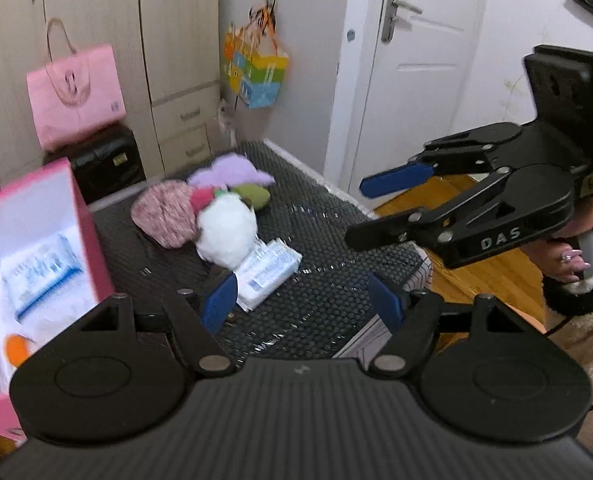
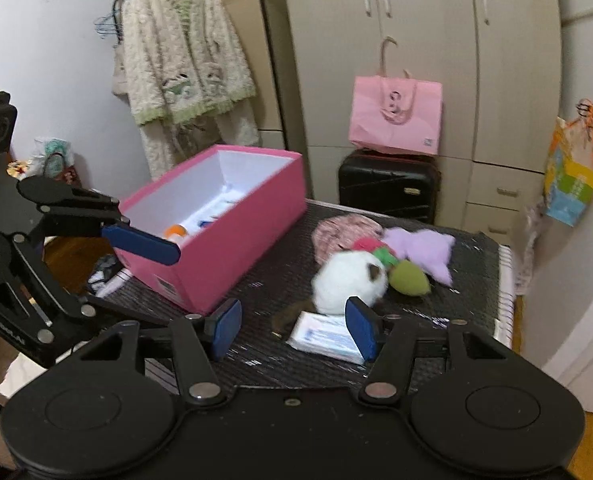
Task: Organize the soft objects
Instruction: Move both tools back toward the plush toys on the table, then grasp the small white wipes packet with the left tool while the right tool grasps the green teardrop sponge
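Ahead of right tool (image 2: 294, 330), open and empty: tissue pack (image 2: 324, 336), apparently untouched.

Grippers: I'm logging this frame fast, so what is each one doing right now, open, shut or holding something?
Left gripper: open, holding nothing.
Right gripper: open, jaws opening, nothing between them.

two wrist views, both looking down across the same dark mat

the left view sits behind the left gripper (image 1: 302, 304), facing the door, with the right gripper (image 1: 366, 210) ahead to its right. the right view sits behind the right gripper (image 2: 292, 326), facing the wardrobe, close above the mat (image 2: 472, 300). both share the white plush (image 1: 226, 232), tissue pack (image 2: 324, 336) and pink box (image 2: 224, 240).
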The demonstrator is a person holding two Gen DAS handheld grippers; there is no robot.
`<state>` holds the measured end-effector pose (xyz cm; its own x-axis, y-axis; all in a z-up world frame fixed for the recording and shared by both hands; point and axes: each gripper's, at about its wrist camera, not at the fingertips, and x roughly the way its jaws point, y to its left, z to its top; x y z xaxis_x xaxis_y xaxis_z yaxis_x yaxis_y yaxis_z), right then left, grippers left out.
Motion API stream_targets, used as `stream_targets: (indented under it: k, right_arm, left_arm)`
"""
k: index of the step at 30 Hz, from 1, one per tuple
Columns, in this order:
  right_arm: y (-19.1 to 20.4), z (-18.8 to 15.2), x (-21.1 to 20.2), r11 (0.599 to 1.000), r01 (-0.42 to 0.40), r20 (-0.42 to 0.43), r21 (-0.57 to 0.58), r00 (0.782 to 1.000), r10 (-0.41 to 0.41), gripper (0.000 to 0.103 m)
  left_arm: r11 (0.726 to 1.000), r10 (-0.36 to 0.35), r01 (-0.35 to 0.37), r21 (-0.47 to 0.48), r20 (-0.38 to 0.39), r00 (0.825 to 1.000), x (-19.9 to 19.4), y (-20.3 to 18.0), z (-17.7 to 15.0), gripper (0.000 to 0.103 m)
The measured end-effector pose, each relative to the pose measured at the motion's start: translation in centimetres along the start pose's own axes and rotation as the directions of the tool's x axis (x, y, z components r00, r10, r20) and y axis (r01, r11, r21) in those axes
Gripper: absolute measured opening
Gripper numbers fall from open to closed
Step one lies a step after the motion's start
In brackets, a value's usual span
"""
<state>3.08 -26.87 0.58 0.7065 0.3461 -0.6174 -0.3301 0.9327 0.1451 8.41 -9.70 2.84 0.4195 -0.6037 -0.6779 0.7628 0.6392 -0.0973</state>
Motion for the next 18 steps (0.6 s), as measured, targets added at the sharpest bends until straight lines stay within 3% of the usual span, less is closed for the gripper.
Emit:
stream_targets:
  k: [3, 8, 13, 18]
  right_arm:
    - [-1.7, -0.6, 0.6, 1.000, 0.010, -0.006, 0.025, 1.000, -0.010, 0.063]
    - [-4.1, -1.5, 2.0, 0.998, 0.045, 0.003, 0.052, 0.999, -0.045, 0.063]
    - [-6.3, -2.3, 4.2, 0.995, 0.069, 0.010, 0.066, 0.997, -0.070, 0.063]
    - [-8.7, -1.9, 7.6, 0.996, 0.064, -0.020, 0.054, 0.998, -0.063, 0.063]
  left_arm:
    - [0.999, -0.028, 0.027, -0.020, -0.053, 0.998, 2.6, 0.2, -0.3, 0.072]
    - [0.999, -0.010, 0.007, -0.041, -0.081, 0.997, 6.2, 0.8, -0.5, 0.072]
    - [0.999, 0.010, -0.012, -0.050, -0.046, 0.999, 8.7, 1.9, -0.5, 0.072]
    - [0.999, -0.027, 0.026, -0.045, -0.020, 0.999, 10.6, 3.4, -0.1, 0.071]
